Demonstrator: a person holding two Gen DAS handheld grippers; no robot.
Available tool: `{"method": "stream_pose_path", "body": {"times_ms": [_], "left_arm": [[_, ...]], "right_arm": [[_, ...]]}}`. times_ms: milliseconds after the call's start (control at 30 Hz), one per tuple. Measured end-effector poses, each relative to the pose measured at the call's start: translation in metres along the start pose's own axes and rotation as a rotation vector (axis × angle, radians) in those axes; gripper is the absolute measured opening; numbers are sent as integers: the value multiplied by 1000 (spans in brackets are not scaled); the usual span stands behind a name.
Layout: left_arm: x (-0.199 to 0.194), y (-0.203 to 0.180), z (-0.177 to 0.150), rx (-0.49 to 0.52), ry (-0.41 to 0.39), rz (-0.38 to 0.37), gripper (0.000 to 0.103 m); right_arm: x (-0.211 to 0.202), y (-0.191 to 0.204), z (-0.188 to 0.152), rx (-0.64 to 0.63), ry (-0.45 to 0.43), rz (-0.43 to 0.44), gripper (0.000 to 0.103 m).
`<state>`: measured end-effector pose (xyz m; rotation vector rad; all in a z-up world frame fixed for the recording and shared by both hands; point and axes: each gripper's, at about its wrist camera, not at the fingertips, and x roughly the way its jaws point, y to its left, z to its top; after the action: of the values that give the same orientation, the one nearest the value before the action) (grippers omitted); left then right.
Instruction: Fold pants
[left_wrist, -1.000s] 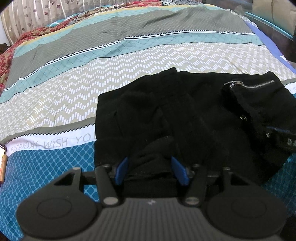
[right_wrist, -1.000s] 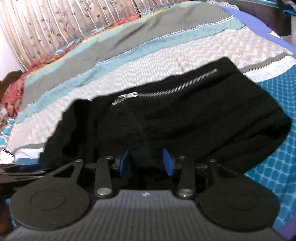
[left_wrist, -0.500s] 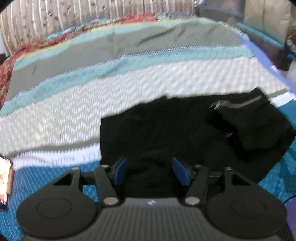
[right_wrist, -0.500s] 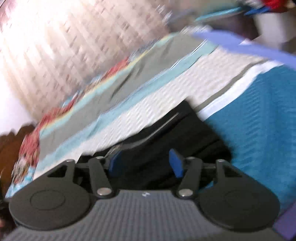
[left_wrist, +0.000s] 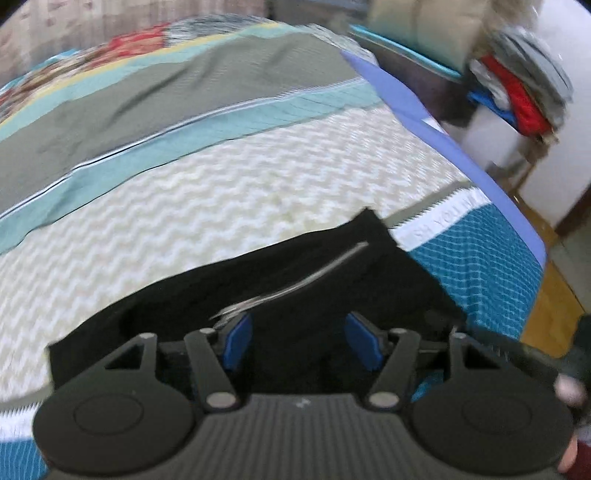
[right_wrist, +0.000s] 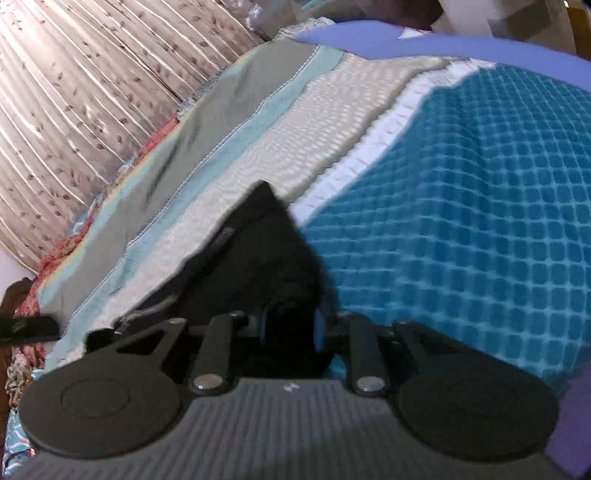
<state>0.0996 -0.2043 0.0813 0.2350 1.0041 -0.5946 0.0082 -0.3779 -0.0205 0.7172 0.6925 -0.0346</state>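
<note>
The black pants (left_wrist: 280, 280) lie folded in a compact bundle on the striped bedspread (left_wrist: 221, 192), with a silver zipper (left_wrist: 306, 280) on top. My left gripper (left_wrist: 299, 341) is open over the near edge of the bundle, its blue pads wide apart with no cloth pinched between them. In the right wrist view the pants (right_wrist: 258, 251) run up and left from my right gripper (right_wrist: 290, 330). Its blue pads are close together with black cloth between them.
The bed's right edge (left_wrist: 461, 155) has a purple border, with wooden floor (left_wrist: 550, 310) beyond it. A stack of clothes (left_wrist: 517, 92) sits on furniture at the far right. A curtain (right_wrist: 74, 92) hangs behind the bed. The teal checked part of the bedspread (right_wrist: 461, 221) lies right of the pants.
Both grippers let go of the cloth and drew back. The left then swung right and stayed open. The right swung right and closed its pads on the pants' right end.
</note>
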Motion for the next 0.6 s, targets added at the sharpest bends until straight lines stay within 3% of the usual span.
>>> {"method": "stream_pose_path", "body": {"times_ms": [67,133,267,300,333,400,467,533,600], "left_arm": [[13,-14,13,16,22,-21,69],[23,-26,24,28,33,-42,101],[36,-38,33,49,45,-9,102],[38,-38,33,55,43,-3,94],[39,-38,32,67,44,10,64],[42,-33,28,77,75,27,26],[36,-18,20,47,59,27,21],[27,-1,14,12,50,5,20],[15,18,9,-38,43,-28,20]], "right_arm": [[-14,36,-6,-157,-32,23,17],[-24,61,-16,-290,-49,36,17],[-28,101,-36,-478,-54,44,17],[-26,108,-42,-524,-53,44,17],[-26,115,-48,-565,-54,48,17],[-31,124,-53,-596,-62,69,17],[-34,129,-56,-588,-68,93,20],[-36,130,-59,-572,-80,98,28],[-36,130,-64,-571,-75,82,57]]}}
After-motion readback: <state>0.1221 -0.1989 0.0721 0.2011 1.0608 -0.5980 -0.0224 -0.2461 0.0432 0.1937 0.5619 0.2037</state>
